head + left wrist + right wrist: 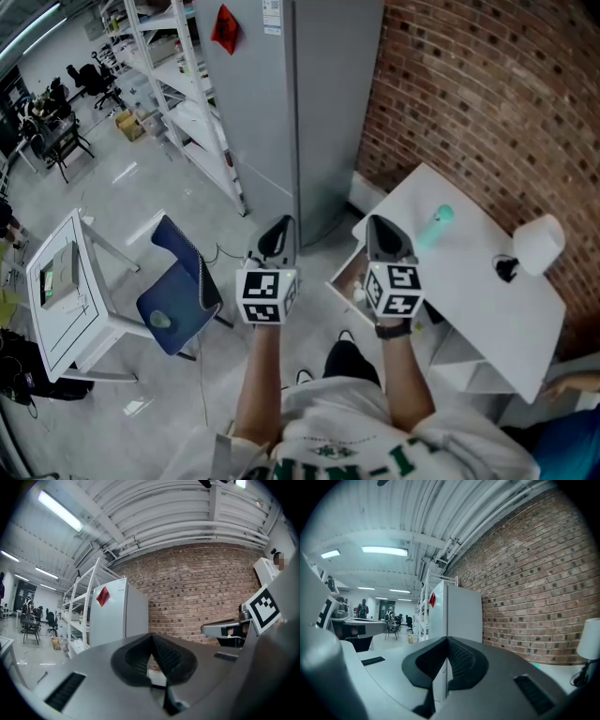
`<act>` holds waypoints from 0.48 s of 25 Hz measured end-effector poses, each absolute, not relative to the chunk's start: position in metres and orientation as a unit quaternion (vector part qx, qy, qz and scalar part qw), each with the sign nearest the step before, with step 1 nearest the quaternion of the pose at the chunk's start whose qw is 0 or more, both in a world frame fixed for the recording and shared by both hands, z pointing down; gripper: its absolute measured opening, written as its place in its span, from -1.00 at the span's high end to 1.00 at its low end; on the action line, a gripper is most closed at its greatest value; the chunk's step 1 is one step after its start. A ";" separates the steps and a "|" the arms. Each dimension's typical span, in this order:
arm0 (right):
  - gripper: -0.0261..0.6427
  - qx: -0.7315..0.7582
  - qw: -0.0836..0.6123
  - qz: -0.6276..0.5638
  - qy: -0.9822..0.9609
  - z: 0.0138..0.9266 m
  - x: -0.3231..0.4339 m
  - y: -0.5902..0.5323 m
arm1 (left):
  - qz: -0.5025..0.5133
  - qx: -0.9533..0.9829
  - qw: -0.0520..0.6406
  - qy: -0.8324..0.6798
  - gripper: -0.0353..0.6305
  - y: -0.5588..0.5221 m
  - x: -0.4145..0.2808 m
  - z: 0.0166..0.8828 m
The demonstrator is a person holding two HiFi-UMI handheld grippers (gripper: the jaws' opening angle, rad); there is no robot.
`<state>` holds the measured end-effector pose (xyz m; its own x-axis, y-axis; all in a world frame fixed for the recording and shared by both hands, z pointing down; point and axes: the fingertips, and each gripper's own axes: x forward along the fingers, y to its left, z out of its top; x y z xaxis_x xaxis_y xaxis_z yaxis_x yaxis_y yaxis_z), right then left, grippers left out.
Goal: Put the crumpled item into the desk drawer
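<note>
Both grippers are held up at chest height, pointing away from me, with nothing between their jaws. My left gripper (281, 225) is shut; in the left gripper view its ribbed pads meet at the tip (151, 637). My right gripper (377, 223) is shut too, and its pads touch in the right gripper view (447, 640). It hovers above the open desk drawer (345, 278) at the left end of the white desk (469, 291). A small white thing (359, 293) lies in the drawer; I cannot tell whether it is the crumpled item.
On the desk stand a teal bottle (434, 225), a white lamp (539, 244) and a small black object (506, 269). A tall grey cabinet (309, 103) stands ahead against the brick wall (487, 84). A blue chair (178, 291) and a white side table (66, 291) are at left.
</note>
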<state>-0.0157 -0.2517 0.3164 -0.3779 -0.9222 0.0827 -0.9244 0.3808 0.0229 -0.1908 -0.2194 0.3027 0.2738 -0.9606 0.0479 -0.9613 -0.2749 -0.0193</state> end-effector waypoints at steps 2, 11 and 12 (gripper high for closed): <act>0.91 0.555 0.042 0.012 -0.831 0.317 -0.018 -0.249 | 0.024 0.799 0.006 -0.601 0.90 -0.218 -0.190 0.302; 0.91 0.554 0.050 0.013 -0.831 0.324 -0.015 -0.242 | 0.025 0.800 0.010 -0.599 0.90 -0.216 -0.188 0.308; 0.91 0.555 0.050 0.015 -0.830 0.324 -0.013 -0.241 | 0.025 0.801 0.010 -0.599 0.90 -0.215 -0.187 0.308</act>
